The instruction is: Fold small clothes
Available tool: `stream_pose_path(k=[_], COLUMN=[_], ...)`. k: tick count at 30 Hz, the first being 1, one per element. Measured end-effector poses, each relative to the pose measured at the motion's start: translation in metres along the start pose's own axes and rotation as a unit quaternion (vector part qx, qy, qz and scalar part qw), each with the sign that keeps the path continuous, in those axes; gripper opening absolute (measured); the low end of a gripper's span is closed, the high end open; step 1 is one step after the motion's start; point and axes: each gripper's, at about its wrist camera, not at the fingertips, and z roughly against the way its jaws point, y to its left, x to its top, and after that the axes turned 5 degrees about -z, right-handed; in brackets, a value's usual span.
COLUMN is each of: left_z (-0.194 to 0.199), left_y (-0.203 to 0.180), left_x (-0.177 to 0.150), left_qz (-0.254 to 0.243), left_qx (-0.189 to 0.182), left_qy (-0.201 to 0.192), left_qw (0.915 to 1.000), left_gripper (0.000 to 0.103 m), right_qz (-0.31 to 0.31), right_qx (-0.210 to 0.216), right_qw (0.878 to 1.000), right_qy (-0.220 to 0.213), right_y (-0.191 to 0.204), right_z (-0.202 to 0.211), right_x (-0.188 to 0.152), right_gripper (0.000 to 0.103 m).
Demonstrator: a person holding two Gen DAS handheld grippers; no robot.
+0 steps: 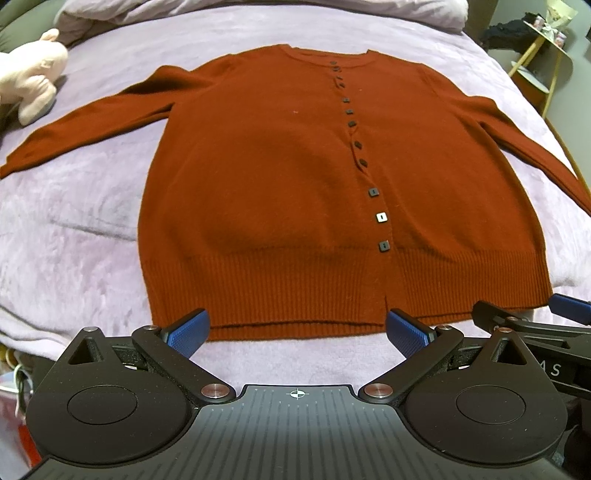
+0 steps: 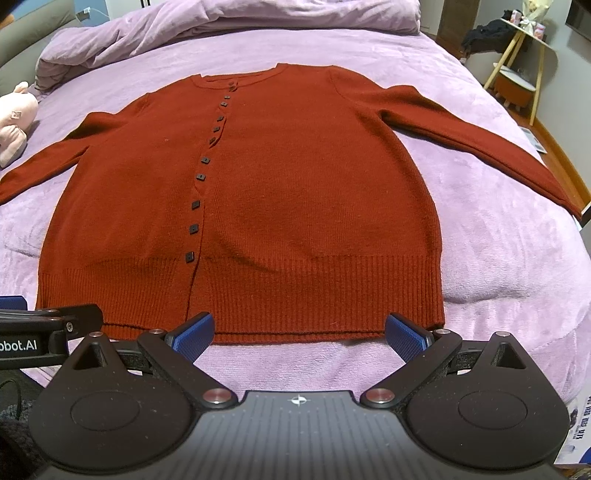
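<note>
A rust-red buttoned cardigan (image 1: 280, 177) lies flat and face up on the lilac bed cover, sleeves spread to both sides; it also shows in the right wrist view (image 2: 295, 199). A row of dark square buttons (image 1: 380, 218) runs down its front. My left gripper (image 1: 297, 328) is open and empty, hovering just short of the ribbed hem (image 1: 280, 295), near its left half. My right gripper (image 2: 299, 330) is open and empty at the hem's right half (image 2: 314, 299). Each gripper's side shows at the edge of the other's view.
A pink plush toy (image 1: 31, 81) lies at the far left of the bed (image 1: 81, 229). A bunched lilac duvet (image 2: 221, 22) lies at the head. A yellow-legged side table (image 2: 517, 62) with clutter stands right of the bed. The bed's right edge runs near the right sleeve (image 2: 480, 140).
</note>
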Motion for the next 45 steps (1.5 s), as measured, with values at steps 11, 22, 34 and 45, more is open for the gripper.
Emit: stream_pose_path(k=[11,22,34,45], left_z=[-0.003,-0.004,-0.007,-0.015], left_y=[0.0,0.001,0.003,0.002], left_x=[0.0,-0.001,0.0,0.002], left_qz=[0.004,0.007,0.014,0.013], left_qx=[0.002,0.003,-0.003,-0.002], left_qy=[0.006,0.011,0.021,0.036], left_qw=[1.0,0.9999,0.9997,0.9993], left_gripper=[0.103,0.103,0.103,0.103], right_qz=[-0.002,-0.004,-0.015,-0.023], right_qx=[0.0,-0.002,0.003,0.012], right_qw=[1.0,1.0,1.0,1.0], right_qy=[0.003,0.002,0.006,0.017], right_y=[0.0,-0.001,-0.006,-0.008], right_z=[-0.001,-0.002,-0.004,-0.012], right_x=[0.0,0.0,0.001,0.004], right_gripper=[0.099,0.099,0.099,0.099])
